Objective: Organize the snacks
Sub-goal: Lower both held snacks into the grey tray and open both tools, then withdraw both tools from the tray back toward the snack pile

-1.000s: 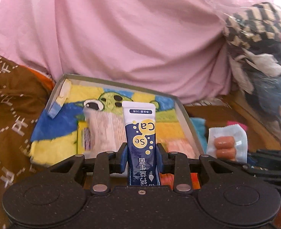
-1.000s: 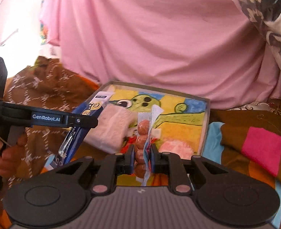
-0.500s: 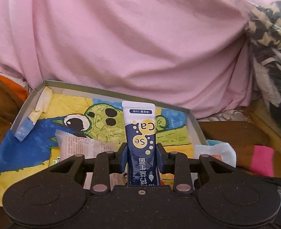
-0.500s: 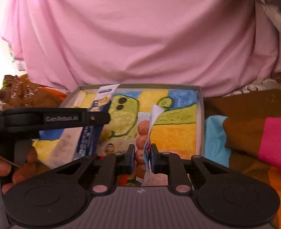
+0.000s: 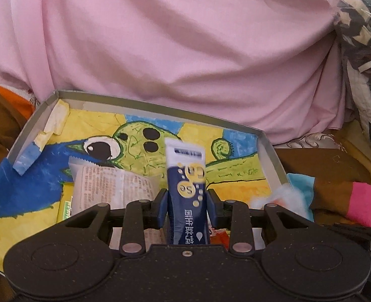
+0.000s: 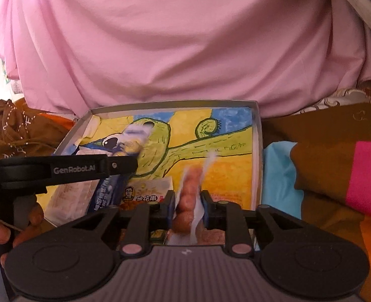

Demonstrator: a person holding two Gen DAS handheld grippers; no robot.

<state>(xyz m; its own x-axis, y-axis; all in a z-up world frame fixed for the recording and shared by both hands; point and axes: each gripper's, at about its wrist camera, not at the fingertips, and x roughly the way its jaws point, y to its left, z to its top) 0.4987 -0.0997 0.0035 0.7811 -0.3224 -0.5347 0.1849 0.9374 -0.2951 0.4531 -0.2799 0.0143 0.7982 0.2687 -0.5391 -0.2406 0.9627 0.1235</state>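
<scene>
1. Left wrist view: the left gripper (image 5: 187,207) has its jaws clamped on a blue sachet (image 5: 187,191), held upright over the near end of the tray (image 5: 145,103), probably to drop it in.
2. The right gripper (image 6: 187,207) pinches a sausage pack (image 6: 188,196) the same way.
3. Beyond, a white wrapper (image 5: 110,188) already lies in the tray.
4. A pink cloth (image 5: 185,37) hangs behind.

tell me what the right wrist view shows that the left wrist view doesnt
Only the right wrist view: the sausage pack in the right gripper, a hand holding the left gripper, and a cartoon-face packet in the box.
Only the left wrist view: the left gripper from behind, with a pale printed packet seen flat.
Both: the painted box and the blue tube.
</scene>
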